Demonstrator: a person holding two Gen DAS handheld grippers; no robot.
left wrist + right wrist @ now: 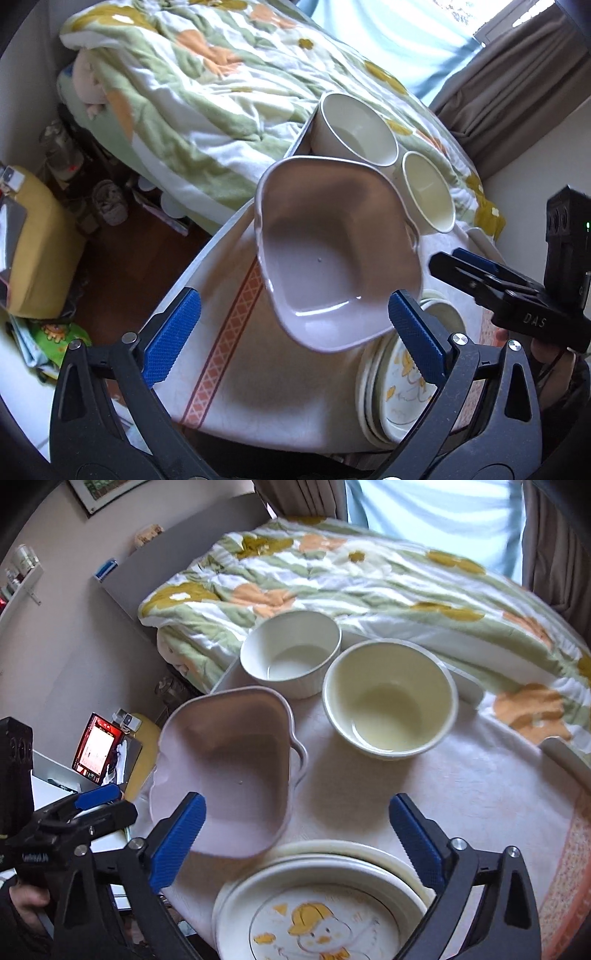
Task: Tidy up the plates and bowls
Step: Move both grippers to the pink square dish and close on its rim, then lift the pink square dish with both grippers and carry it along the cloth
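3 bowls stand on the table [480, 794]: 1 pink square bowl [229, 771], 1 white bowl [291, 653], 1 cream bowl [391, 698]; 1 stack of plates [325, 904] sits at the near edge; left gripper [291, 332] and right gripper [295, 834] both gape wide, holding nothing; a floral quilt [351, 579] lies behind.

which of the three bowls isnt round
The pale pink bowl: squarish with side handles. The white ribbed bowl and cream bowl beyond it are round.

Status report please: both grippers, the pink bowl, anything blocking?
Left gripper open, right gripper open. Pink bowl tilted, beside plate stack. Two cream bowls behind; nothing blocking.
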